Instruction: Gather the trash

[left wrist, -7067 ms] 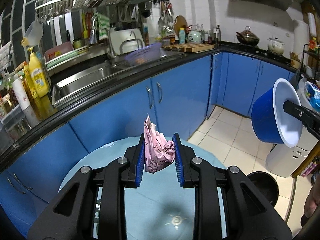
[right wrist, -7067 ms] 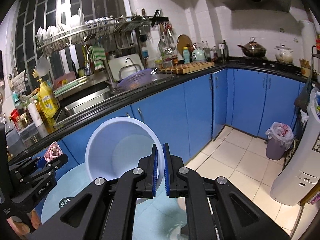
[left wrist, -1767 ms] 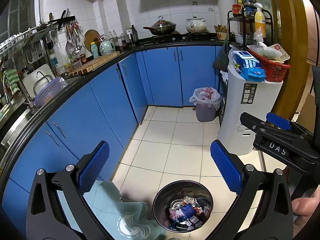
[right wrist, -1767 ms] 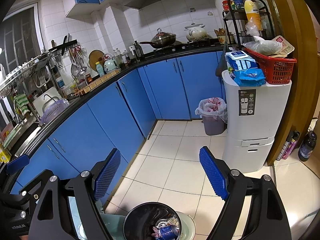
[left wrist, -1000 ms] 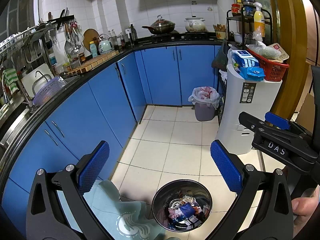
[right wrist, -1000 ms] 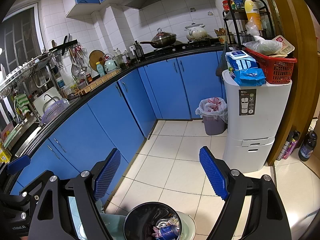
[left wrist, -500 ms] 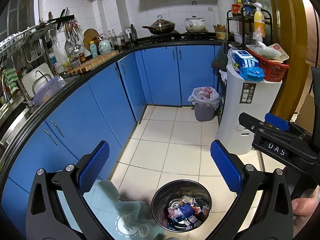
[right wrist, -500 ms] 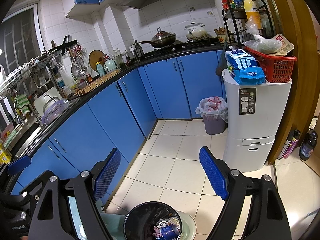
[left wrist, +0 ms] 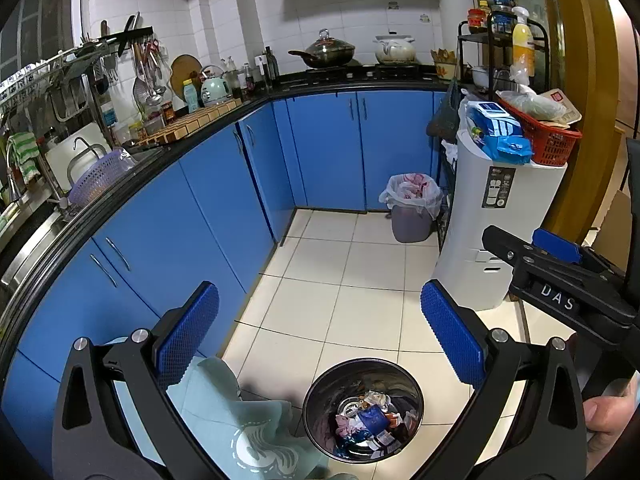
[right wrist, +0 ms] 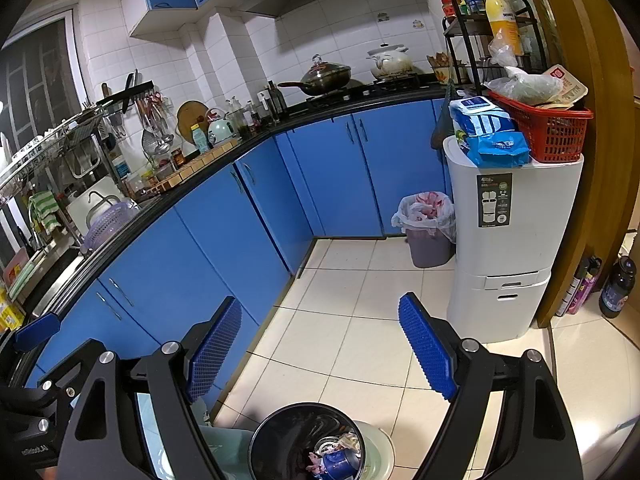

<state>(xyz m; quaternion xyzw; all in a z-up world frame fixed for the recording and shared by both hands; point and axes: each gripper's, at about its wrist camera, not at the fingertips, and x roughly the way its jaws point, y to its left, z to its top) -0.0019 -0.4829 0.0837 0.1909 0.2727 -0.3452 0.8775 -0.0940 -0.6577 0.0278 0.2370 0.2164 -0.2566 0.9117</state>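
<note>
A round black trash bin point(left wrist: 352, 372) stands on the tiled floor right below both grippers, with crumpled wrappers point(left wrist: 368, 420) lying inside it. My left gripper point(left wrist: 320, 320) hangs above the bin, open and empty between its blue pads. The right gripper point(right wrist: 320, 344) is likewise open and empty over the same bin point(right wrist: 288, 428), whose trash point(right wrist: 332, 460) shows at the bottom edge. In the left wrist view the right gripper point(left wrist: 520, 242) reaches in from the right, with a hand point(left wrist: 608, 420) below it. At the left edge of the right wrist view is the left gripper point(right wrist: 60, 348).
A pale teal cloth point(left wrist: 240, 420) lies just left of the bin. Blue cabinets point(left wrist: 224, 216) run along the left and back. A lined wastebasket point(left wrist: 412, 208) and a tall white unit point(left wrist: 496, 232) with a red basket stand at the far right. Bottles point(right wrist: 616, 288) stand on the floor.
Seven seconds ago the left gripper held a pink wrapper and the right held a blue bowl's rim; now both are open and empty over the bin. Over the last second nothing moved.
</note>
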